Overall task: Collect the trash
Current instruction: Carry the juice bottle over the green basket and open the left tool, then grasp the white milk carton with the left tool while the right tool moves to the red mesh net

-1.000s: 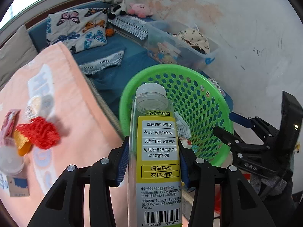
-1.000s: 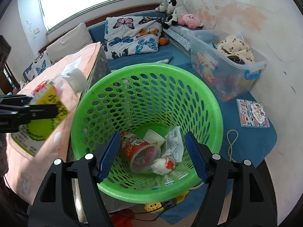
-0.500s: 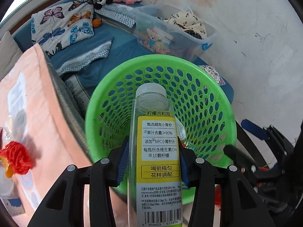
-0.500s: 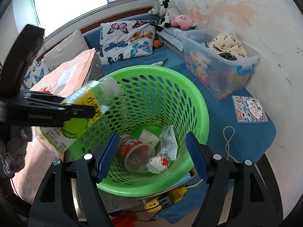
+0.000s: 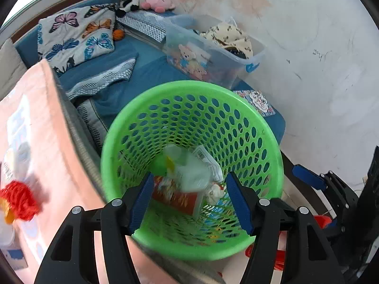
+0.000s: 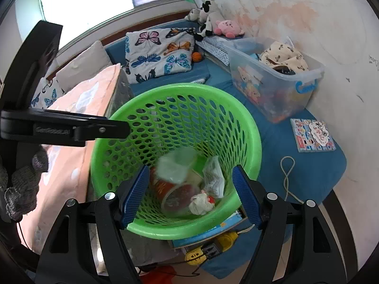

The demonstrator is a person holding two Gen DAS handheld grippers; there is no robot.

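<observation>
My left gripper (image 5: 189,203) hangs over the green basket (image 5: 236,97) with its jaws wide apart and nothing between them. The clear plastic bottle (image 5: 187,168) is inside the basket, blurred, on top of the other trash. My right gripper (image 6: 189,195) is also spread and empty, above the near rim of the same basket.

I judge the drop is done, so the good way now is to lift the left gripper straight up, clear of the rim, before I swing toward the peach cloth (image 5: 54,127). There, near its left edge, a red mesh ball (image 5: 20,201) waits, with other small pieces beside it that are too blurred to name.

The basket is thin moulded plastic, round, full of oval holes; I think it tips easily if a finger catches the rim. The red paper cup (image 6: 175,193) lies on its side, and the crumpled white tissue (image 6: 200,203) looks soft. The mesh ball seems springy and light, so I would pinch it deep.
</observation>
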